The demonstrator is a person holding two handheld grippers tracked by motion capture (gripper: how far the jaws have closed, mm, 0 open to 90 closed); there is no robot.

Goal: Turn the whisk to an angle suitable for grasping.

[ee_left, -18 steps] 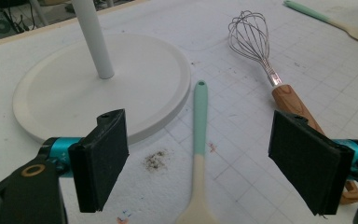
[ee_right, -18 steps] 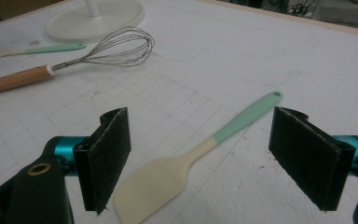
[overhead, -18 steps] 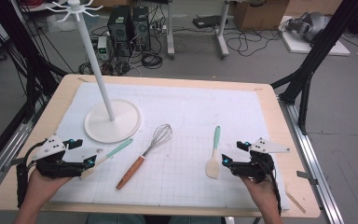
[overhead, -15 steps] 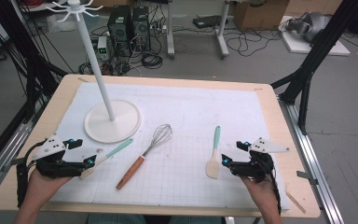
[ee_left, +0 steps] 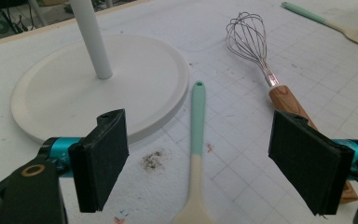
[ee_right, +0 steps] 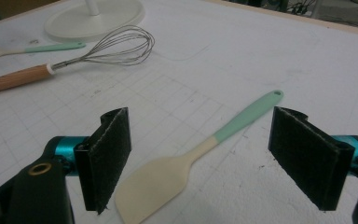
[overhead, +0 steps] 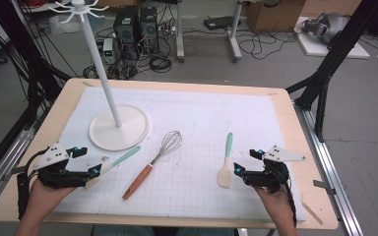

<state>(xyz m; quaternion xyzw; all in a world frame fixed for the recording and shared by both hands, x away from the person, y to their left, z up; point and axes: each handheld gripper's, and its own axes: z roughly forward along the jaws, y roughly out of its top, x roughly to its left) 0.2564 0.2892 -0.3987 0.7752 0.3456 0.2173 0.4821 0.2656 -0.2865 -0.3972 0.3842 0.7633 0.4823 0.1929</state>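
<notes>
On the white grid mat lie three utensils. A cream utensil with a mint handle (overhead: 119, 161) (ee_left: 196, 135) lies at the left, a whisk with a wooden handle (overhead: 152, 164) (ee_left: 261, 65) in the middle, and a cream spatula with a mint handle (overhead: 226, 161) (ee_right: 186, 158) at the right. My left gripper (overhead: 95, 172) (ee_left: 200, 172) rests low at the left front, open, its jaws either side of the mint-handled utensil without touching it. Low at the right front, my right gripper (overhead: 238, 170) (ee_right: 200, 163) is open around the spatula's blade end.
A white hook stand with a round base (overhead: 119, 127) (ee_left: 98, 88) and tall pole stands at the mat's left rear. A small wooden stick (overhead: 314, 213) lies by the table's front right corner. Cables and equipment crowd the floor beyond the table.
</notes>
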